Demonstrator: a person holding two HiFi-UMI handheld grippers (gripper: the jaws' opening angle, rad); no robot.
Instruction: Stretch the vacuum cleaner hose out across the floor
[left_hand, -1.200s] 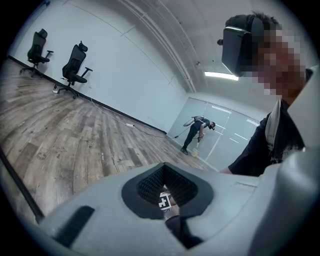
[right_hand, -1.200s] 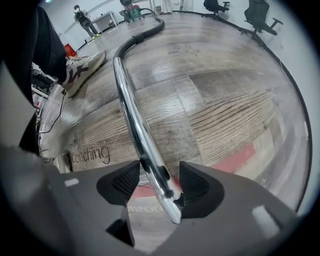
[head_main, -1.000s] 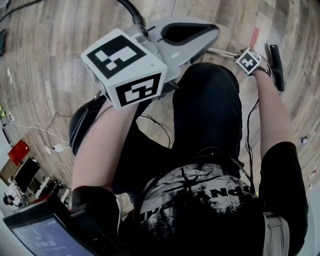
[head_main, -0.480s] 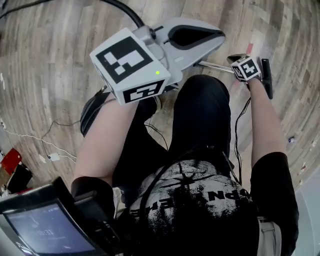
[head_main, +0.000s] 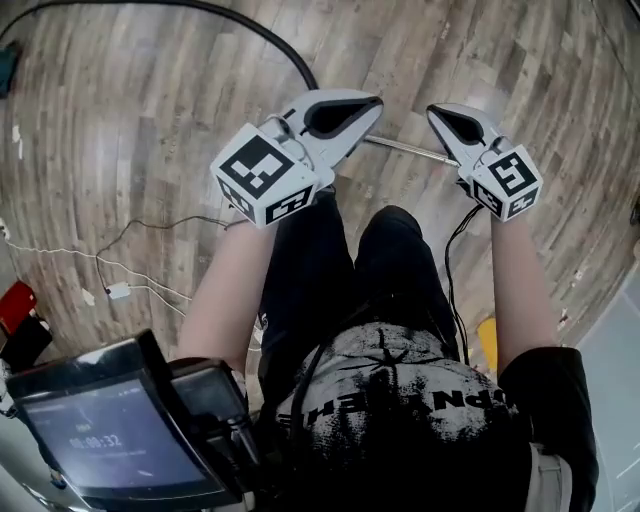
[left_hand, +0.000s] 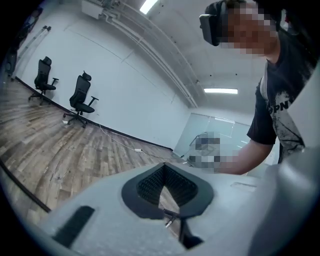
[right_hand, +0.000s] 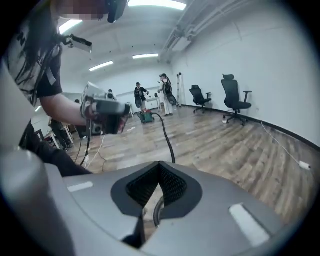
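**Item: vacuum hose** (head_main: 290, 52). Black, lying on the wood floor (head_main: 130, 130). In the head view it is curving from the upper left edge to behind your left gripper (head_main: 372, 102). Neither gripper is touching it.

**Item: thin metal rod** (head_main: 405, 148). It is showing between the two gripper noses.

**Change from a second ago:** you are now holding both grippers higher and closer together. Your right gripper (head_main: 437, 112) has come up from beside a black bar down at the floor (the bigger rise of the two).

**Left jaws:** you are keeping them together, with nothing clamped. The rod is showing through the gap beneath the pads.

**Right jaws:** together and empty. In the right gripper view the hose is running away across the floor beyond them.
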